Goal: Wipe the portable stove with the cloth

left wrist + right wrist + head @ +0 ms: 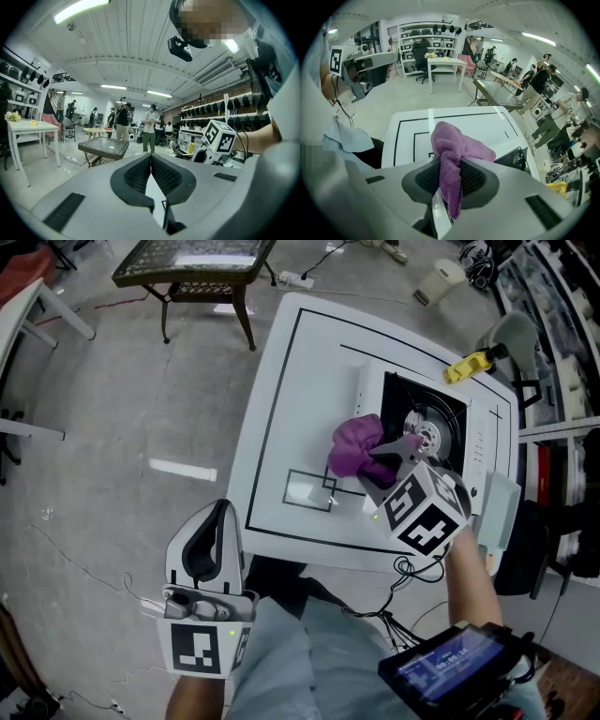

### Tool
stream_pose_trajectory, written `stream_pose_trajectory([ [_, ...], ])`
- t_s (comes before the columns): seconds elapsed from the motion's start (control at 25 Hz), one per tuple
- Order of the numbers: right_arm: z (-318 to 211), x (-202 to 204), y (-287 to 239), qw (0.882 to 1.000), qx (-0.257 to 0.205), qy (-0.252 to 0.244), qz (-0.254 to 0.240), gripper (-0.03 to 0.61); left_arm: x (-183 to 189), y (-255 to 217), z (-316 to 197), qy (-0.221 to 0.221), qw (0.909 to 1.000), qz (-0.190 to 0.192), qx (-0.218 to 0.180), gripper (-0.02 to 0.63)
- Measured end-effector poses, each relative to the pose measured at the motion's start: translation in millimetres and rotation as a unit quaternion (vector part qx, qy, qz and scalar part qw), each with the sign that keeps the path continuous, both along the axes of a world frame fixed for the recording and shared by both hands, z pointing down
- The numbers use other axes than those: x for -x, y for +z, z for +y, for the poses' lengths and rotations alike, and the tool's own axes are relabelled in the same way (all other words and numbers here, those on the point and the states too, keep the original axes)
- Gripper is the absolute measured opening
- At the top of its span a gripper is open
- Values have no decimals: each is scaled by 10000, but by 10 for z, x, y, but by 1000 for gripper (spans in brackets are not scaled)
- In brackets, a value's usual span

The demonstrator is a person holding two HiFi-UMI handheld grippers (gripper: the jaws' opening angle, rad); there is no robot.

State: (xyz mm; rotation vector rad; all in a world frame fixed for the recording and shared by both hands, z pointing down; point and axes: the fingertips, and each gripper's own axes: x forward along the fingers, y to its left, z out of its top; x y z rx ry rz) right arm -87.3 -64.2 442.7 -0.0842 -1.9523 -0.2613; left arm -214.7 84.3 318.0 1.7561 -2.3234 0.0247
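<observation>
The portable stove (448, 416) has a white body and a black top, and sits on the right side of the white table (281, 409). A purple cloth (352, 448) rests at the stove's left edge. My right gripper (389, 452) is shut on it and points steeply down. In the right gripper view the cloth (452, 154) hangs bunched between the pads, with a corner of the stove (518, 159) just to its right. My left gripper (220, 514) is off the table at the lower left. Its jaws (150, 164) are shut with nothing between them.
A yellow object (466, 365) lies by the stove's far corner. A dark side table (192, 263) stands on the floor beyond the white table. A screen device (455, 667) and cables hang at the person's waist. In the left gripper view, people (123, 119) stand far off.
</observation>
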Motion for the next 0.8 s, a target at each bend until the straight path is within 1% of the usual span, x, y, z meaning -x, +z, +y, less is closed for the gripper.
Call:
stream_pose_trajectory([
  [0.2, 175, -28, -45, 9999, -97, -128, -36, 110, -113, -70, 146, -6, 10000, -48, -58, 18],
  [0.4, 399, -112, 8, 9996, -67, -268, -5, 110, -186, -86, 320, -82, 9999, -107, -80, 18],
  [0.64, 646, -253, 12, 9998, 28, -201, -6, 110, -244, -161, 512, -106, 9997, -170, -145, 18],
  [0.8, 861, -391, -6, 9997, 200, -100, -45, 110, -328, -237, 605, -30, 9996, -224, -190, 18],
])
